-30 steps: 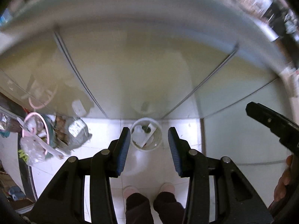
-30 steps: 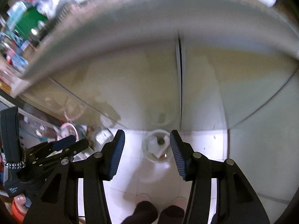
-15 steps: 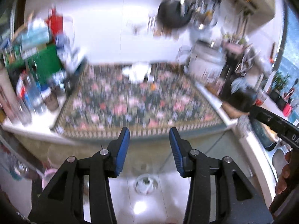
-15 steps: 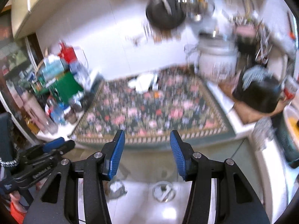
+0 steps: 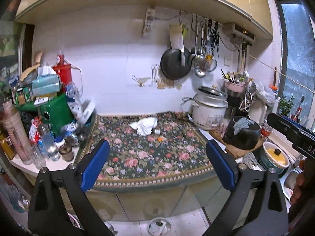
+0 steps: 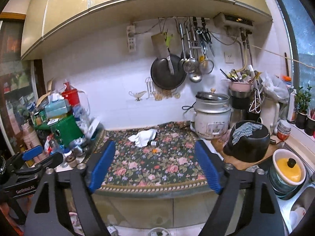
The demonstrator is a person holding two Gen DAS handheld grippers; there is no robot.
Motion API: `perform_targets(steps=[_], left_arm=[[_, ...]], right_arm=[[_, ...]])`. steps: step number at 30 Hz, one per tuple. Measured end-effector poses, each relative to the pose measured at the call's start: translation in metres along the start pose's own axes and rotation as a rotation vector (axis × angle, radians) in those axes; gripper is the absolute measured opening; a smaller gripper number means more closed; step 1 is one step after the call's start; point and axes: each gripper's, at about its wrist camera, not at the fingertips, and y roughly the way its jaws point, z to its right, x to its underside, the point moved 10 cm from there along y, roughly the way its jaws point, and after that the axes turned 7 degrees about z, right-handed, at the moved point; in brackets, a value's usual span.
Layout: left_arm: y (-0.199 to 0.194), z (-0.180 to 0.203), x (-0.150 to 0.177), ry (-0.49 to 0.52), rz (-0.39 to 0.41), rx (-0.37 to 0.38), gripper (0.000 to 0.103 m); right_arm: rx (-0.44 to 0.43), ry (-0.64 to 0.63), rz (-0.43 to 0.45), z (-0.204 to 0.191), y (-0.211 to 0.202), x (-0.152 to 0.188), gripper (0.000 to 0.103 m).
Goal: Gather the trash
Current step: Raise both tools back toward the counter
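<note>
Both tongs opening, empty: left tongs (image 5: 157, 163), right tongs (image 6: 155, 163). White crumpled tissue (image 6: 142, 136) lies far on the floral desk (image 6: 157, 169), straight ahead, long axis left-right; neither nearer.

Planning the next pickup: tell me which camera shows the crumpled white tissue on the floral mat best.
Right wrist view: the crumpled white tissue sits nearer centre, with the small bottle beside it clear. Left wrist view shows the same tissue, slightly smaller and softer.
</note>
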Motion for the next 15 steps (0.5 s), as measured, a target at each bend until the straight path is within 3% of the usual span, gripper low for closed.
perform_targets(steps=[4,15], left_arm=[[0.020,-0.002,-0.009,0.010,0.010,-0.016,0.102],[0.128,0.005,-0.031,-0.008,-0.003,-0.071,0.102]], right_arm=[[0.006,-0.005,0.015,0.004,0.015,-0.007,0.102],[-0.050,-0.057,-0.001,0.025,0.102,-0.021,0.103]])
